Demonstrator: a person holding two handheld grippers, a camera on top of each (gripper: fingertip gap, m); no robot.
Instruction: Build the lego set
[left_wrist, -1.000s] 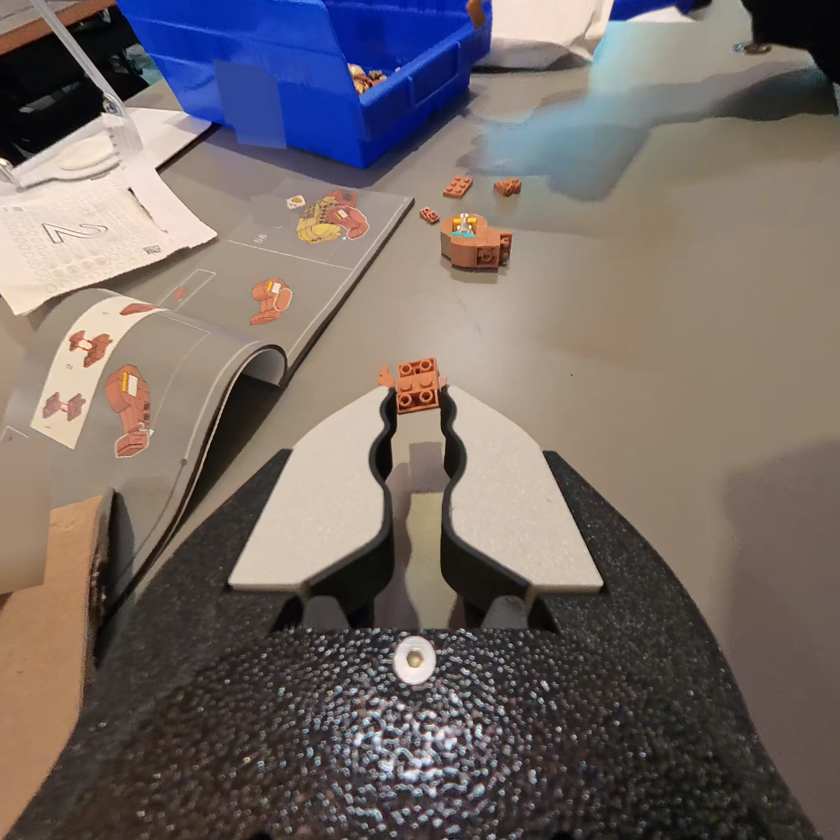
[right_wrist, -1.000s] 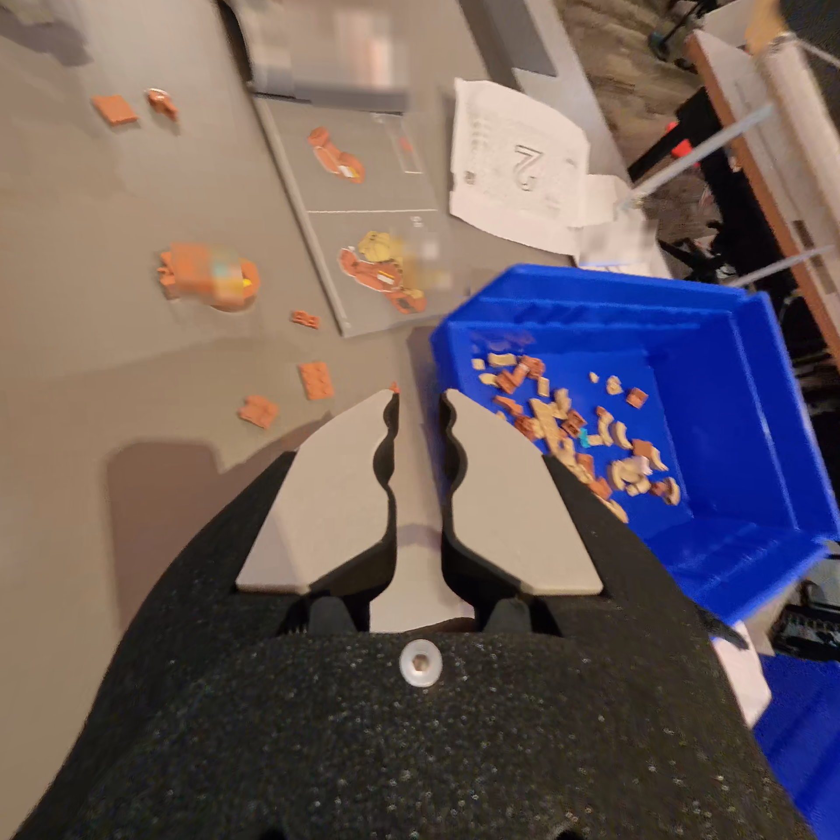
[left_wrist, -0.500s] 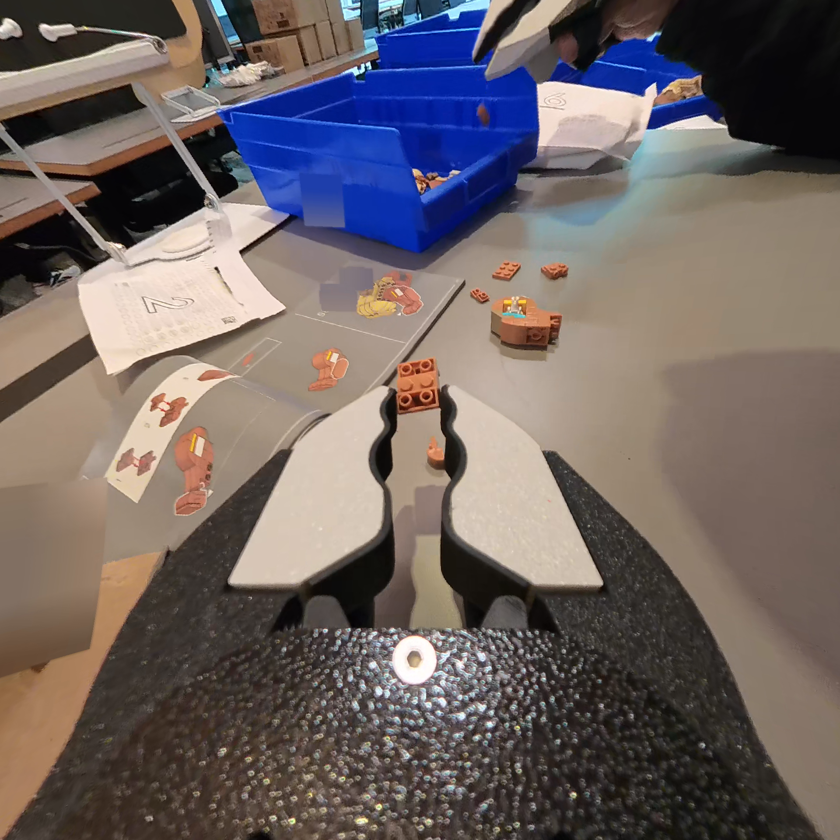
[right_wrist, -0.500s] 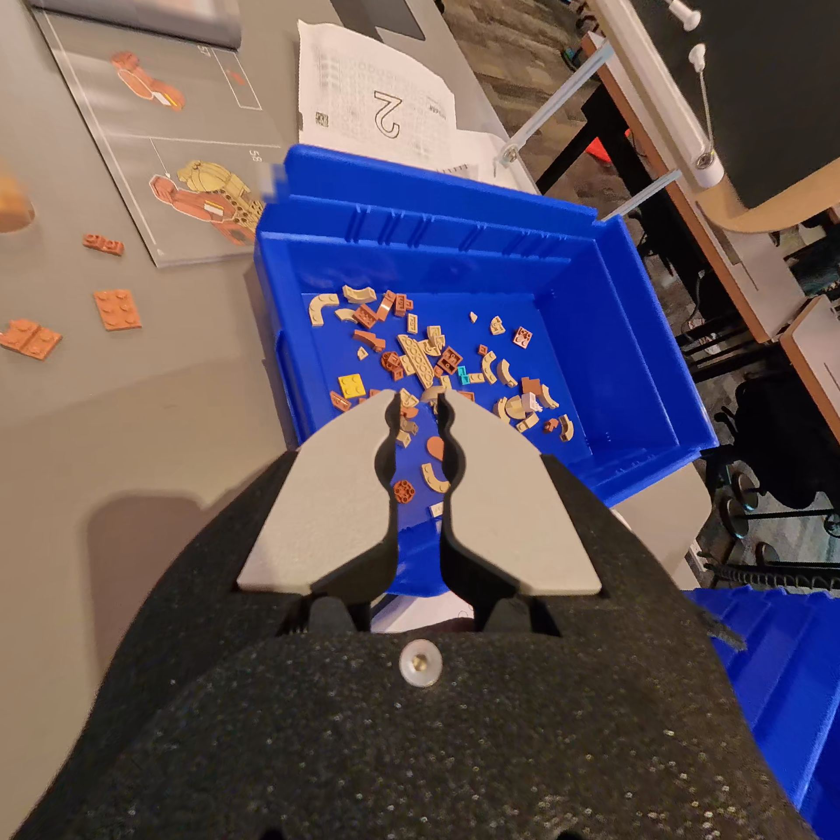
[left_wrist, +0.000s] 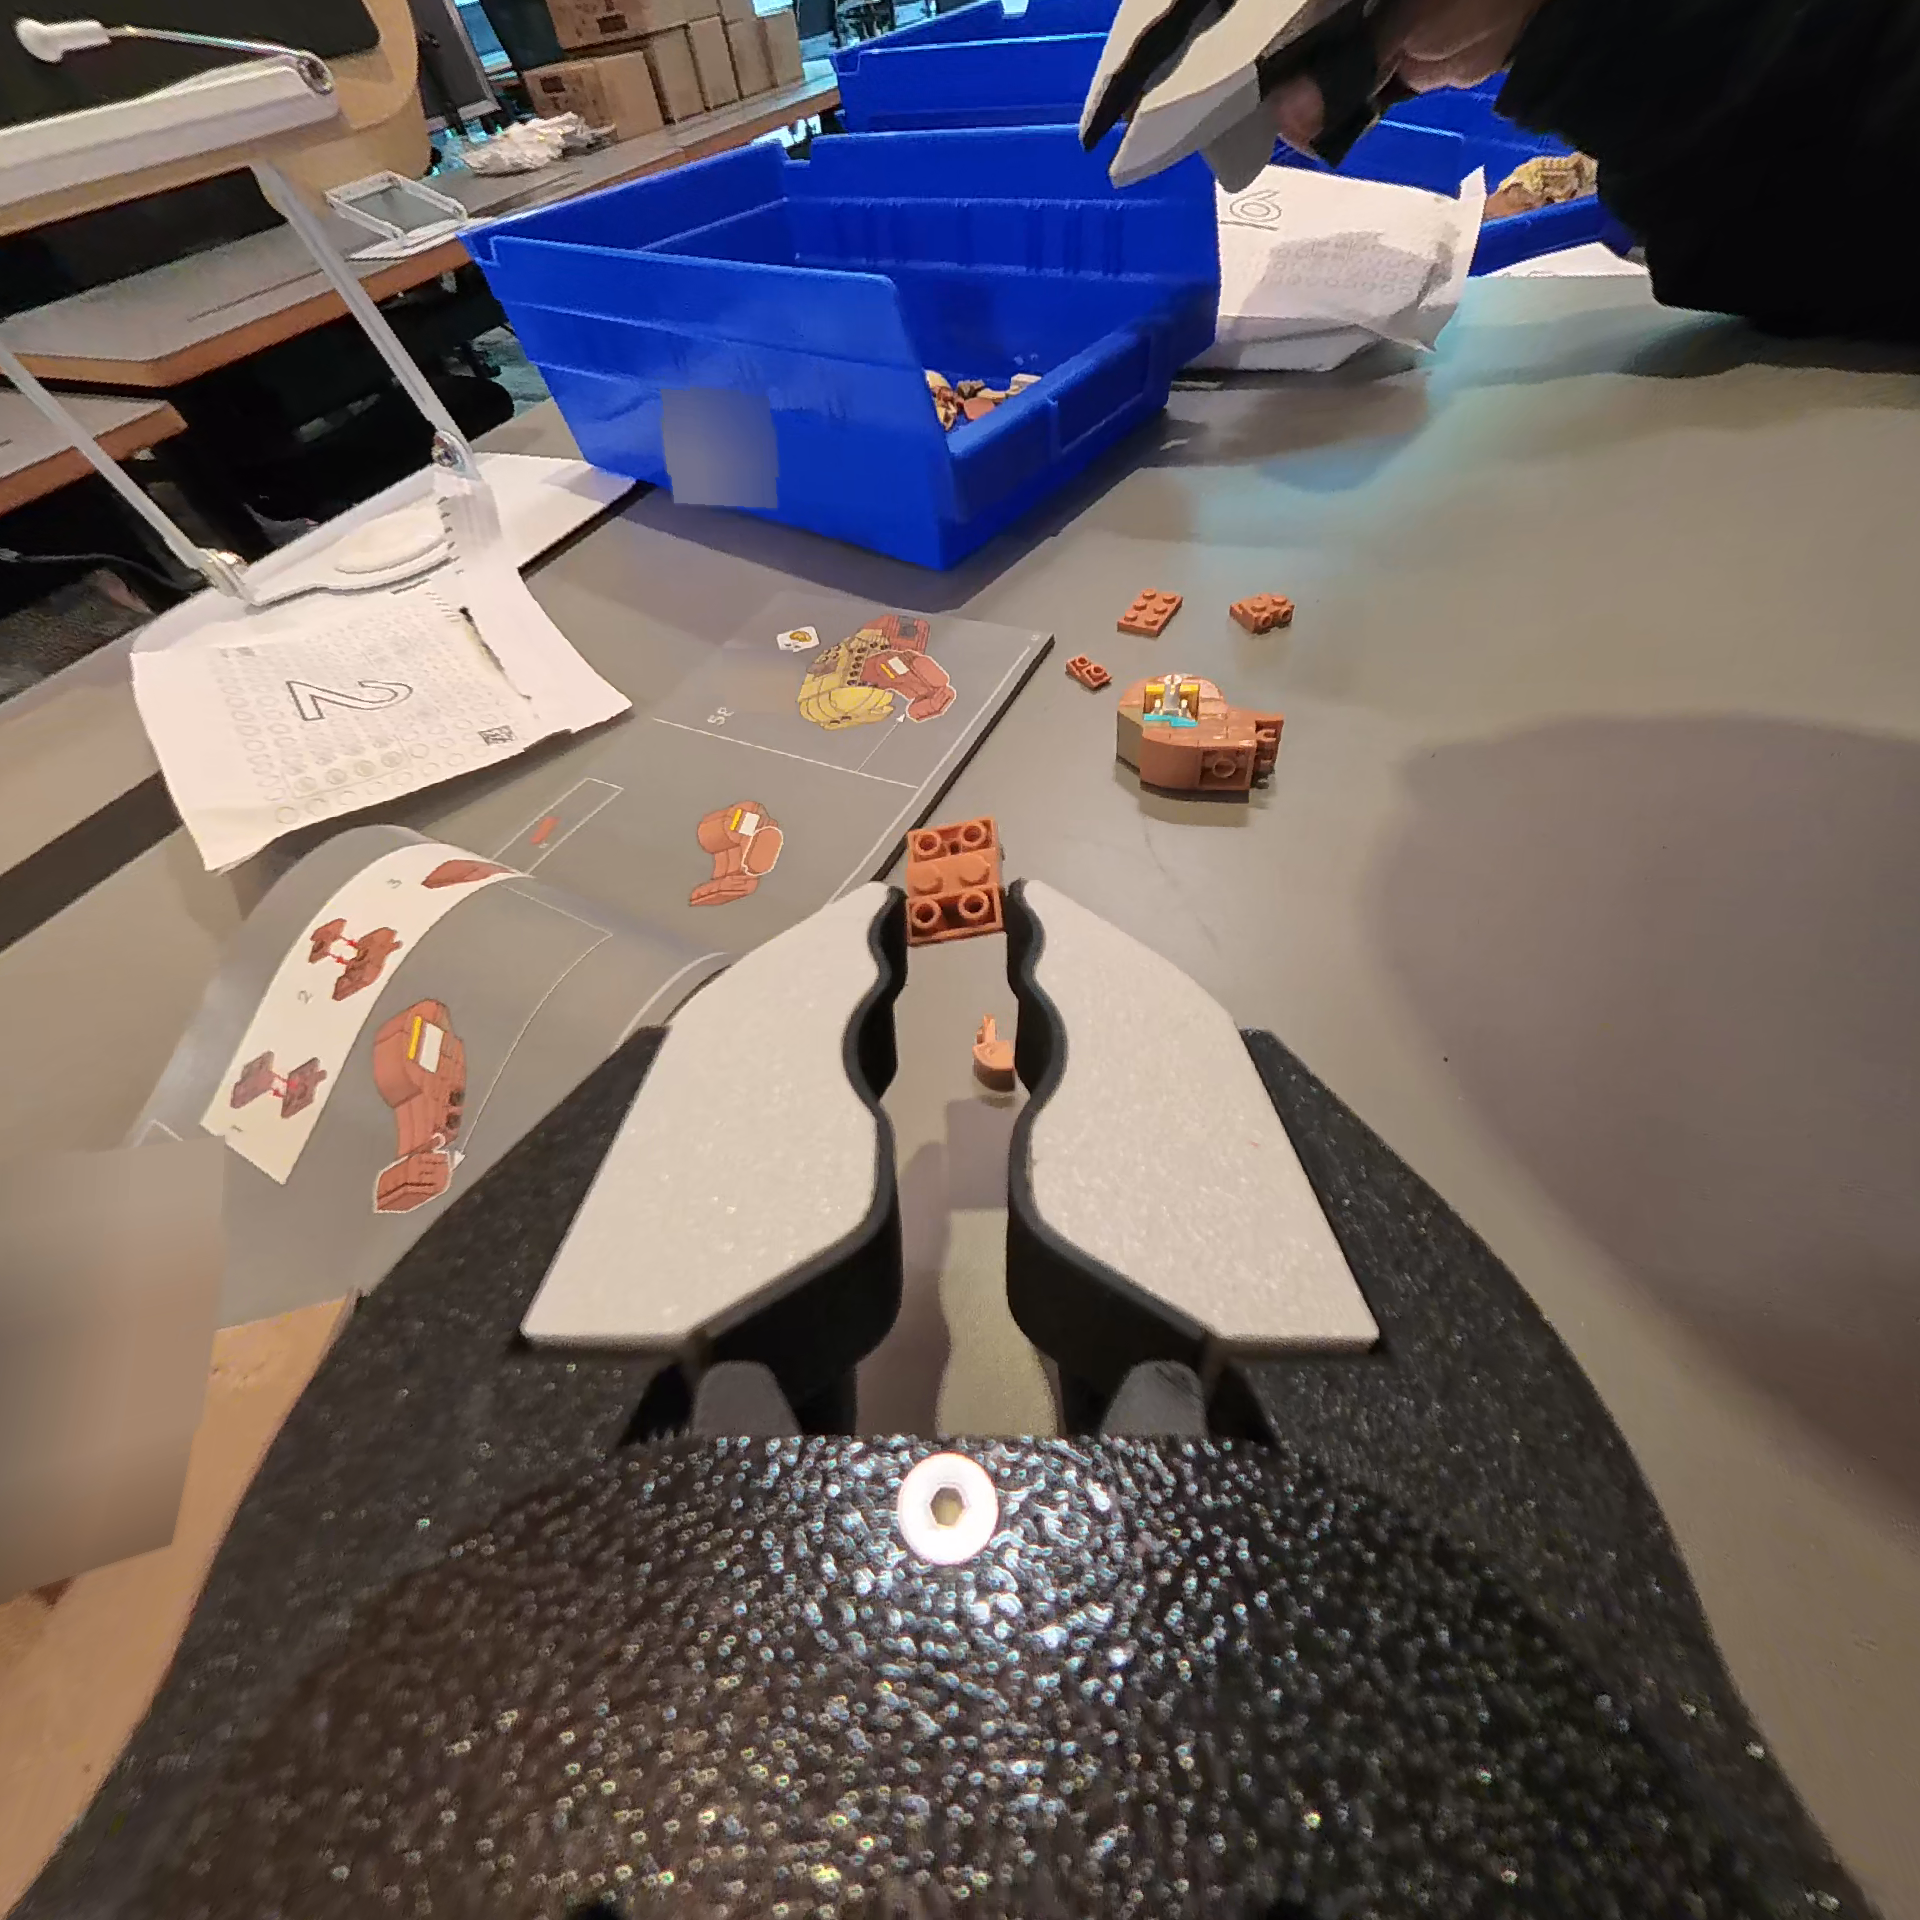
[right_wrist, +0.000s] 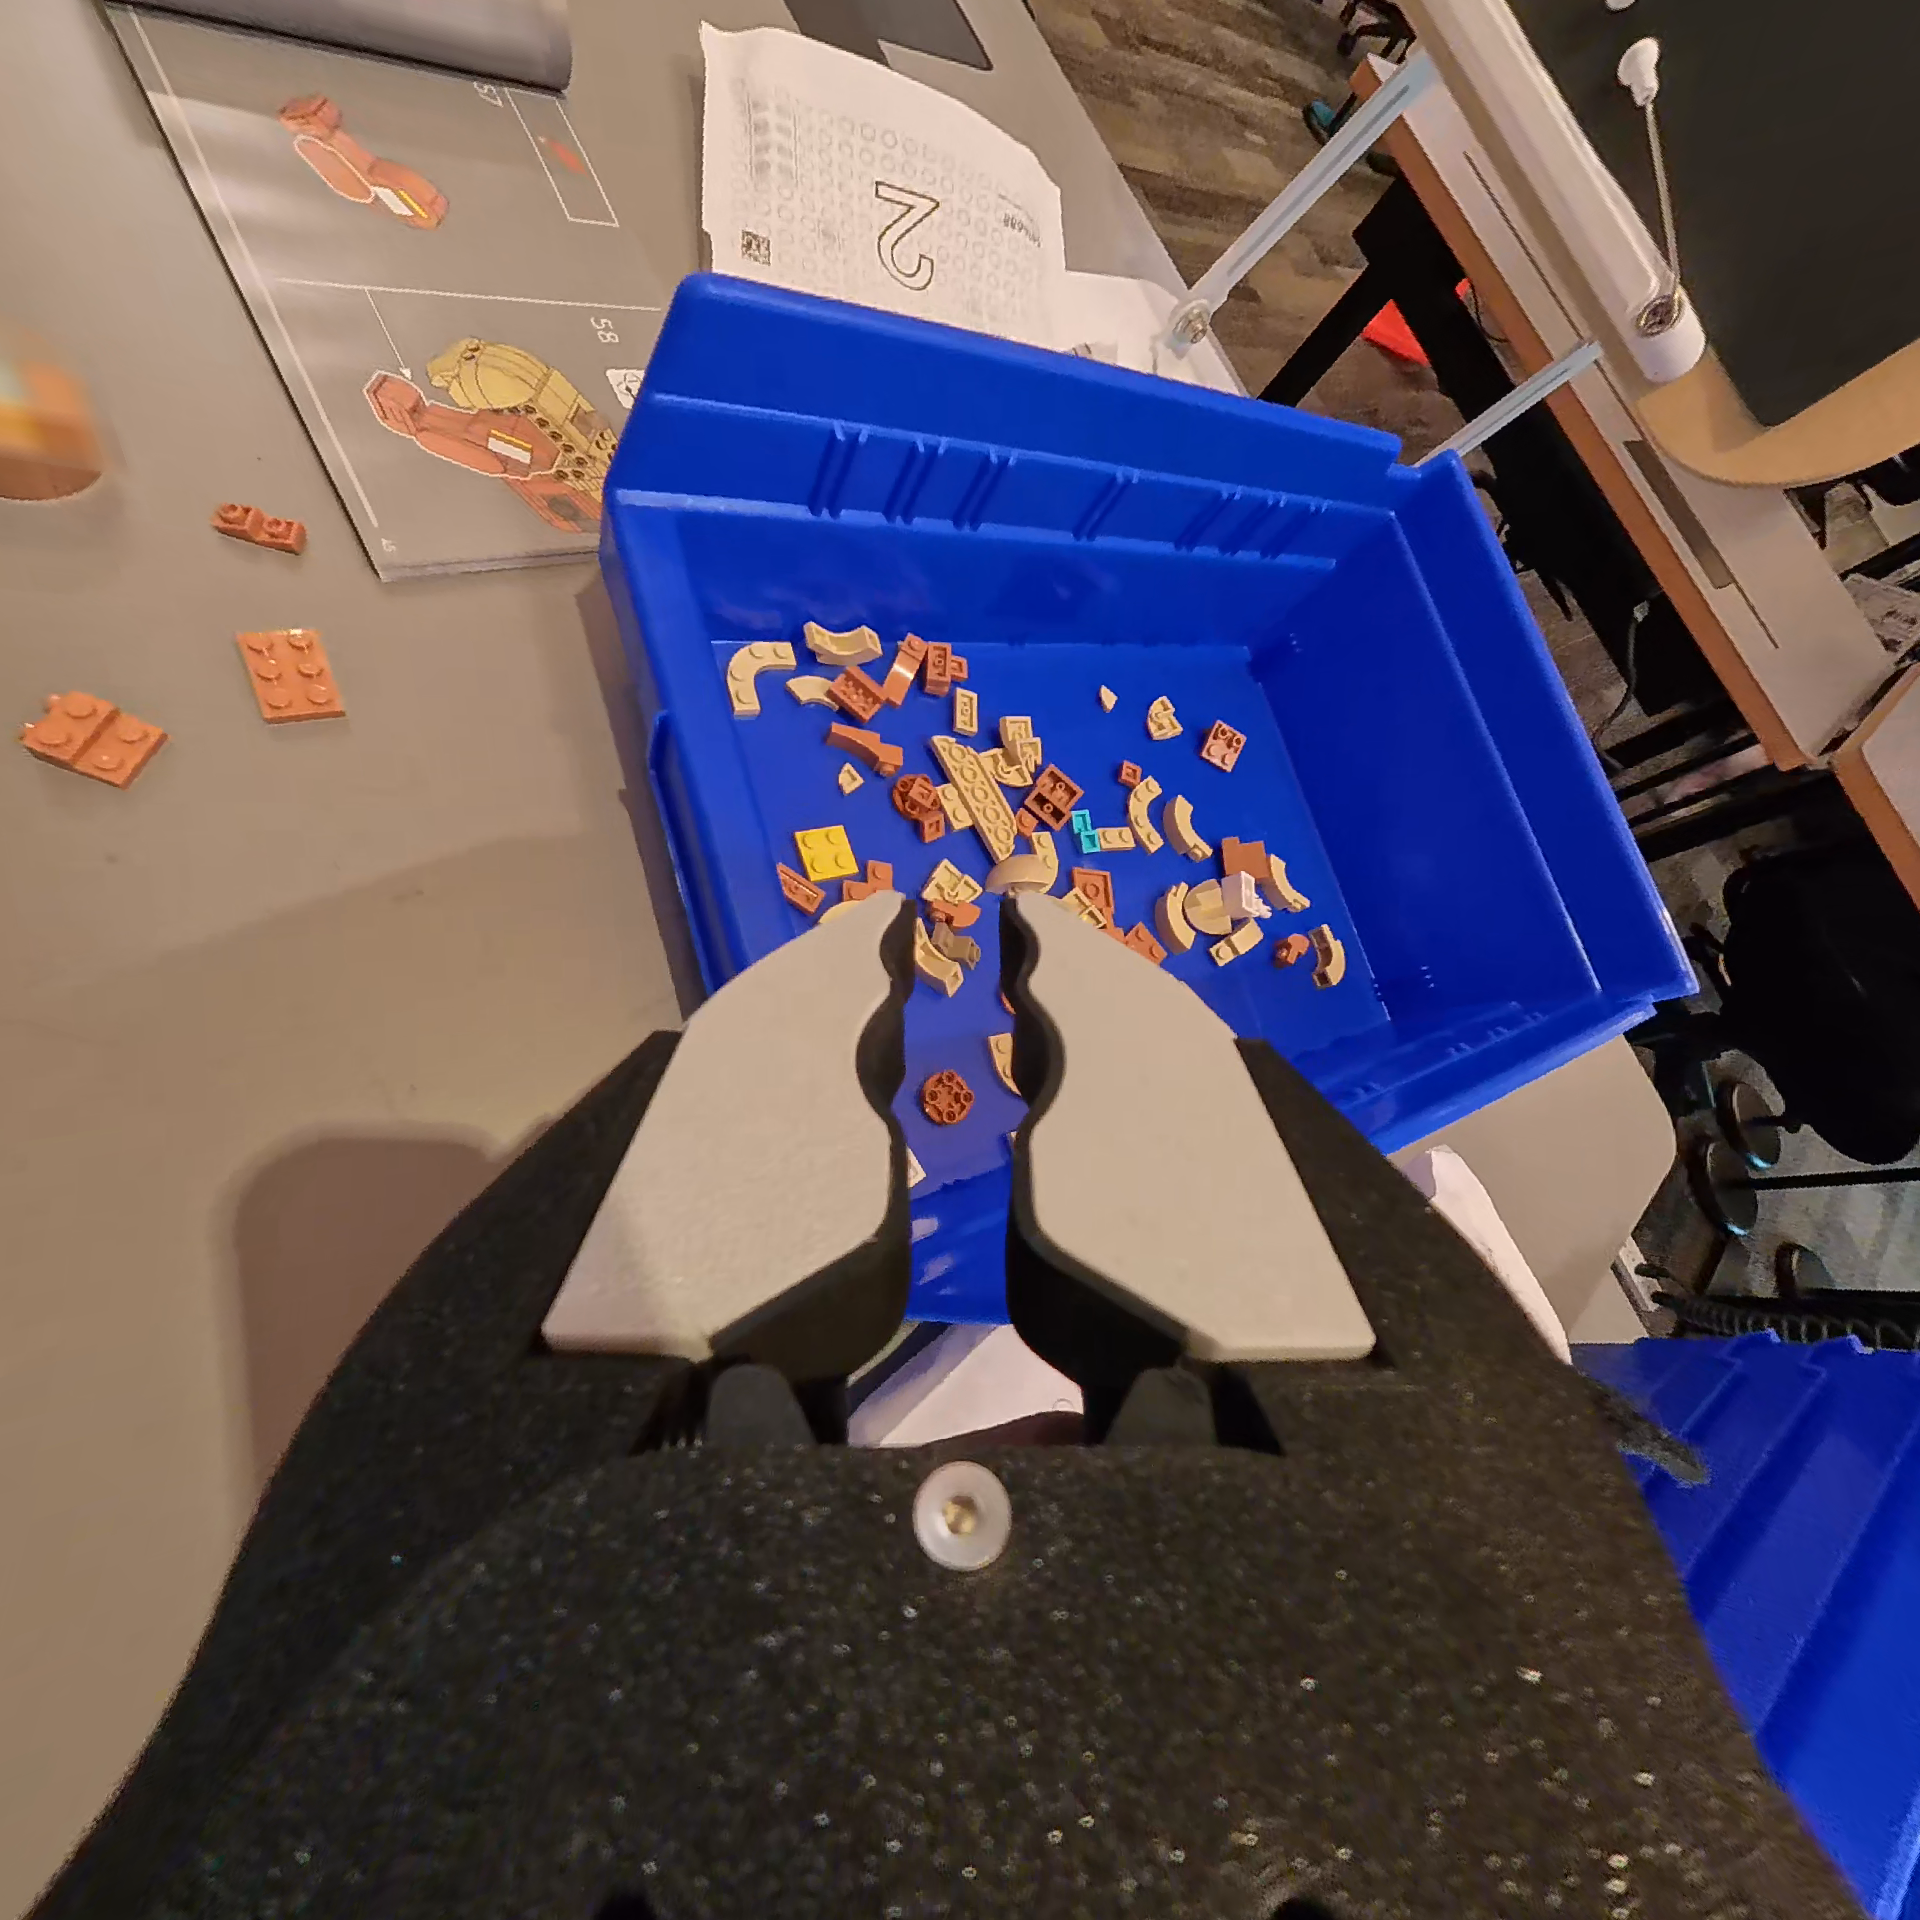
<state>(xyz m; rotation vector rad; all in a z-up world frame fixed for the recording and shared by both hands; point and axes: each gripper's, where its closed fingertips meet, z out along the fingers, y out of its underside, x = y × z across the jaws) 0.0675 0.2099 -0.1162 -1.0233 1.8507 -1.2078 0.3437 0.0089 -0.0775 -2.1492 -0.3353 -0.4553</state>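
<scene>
Grey table (left_wrist: 1558, 582) w/ open instruction booklet (left_wrist: 790, 748) at left-centre of the left wrist view, blue bin (left_wrist: 852, 312) upper centre. Left gripper (left_wrist: 954, 894) clamps a small brown stud-covered brick piece (left_wrist: 954, 881) by its sides at frame centre, off the table; prob light, rigid, slick plastic. Right gripper (right_wrist: 954, 914) hangs over the bin's loose bricks (right_wrist: 997, 800), jaws apart, nothing gripped. Brick's underside hidden

Left gripper (left_wrist: 954, 896) pinches a stud-covered brick (left_wrist: 954, 881) above the table (left_wrist: 1558, 623); instruction booklet (left_wrist: 790, 748) left, partly built model (left_wrist: 1195, 732) far right. Parts bin (right_wrist: 1455, 727) of loose pieces beneath right gripper (right_wrist: 956, 914).
</scene>
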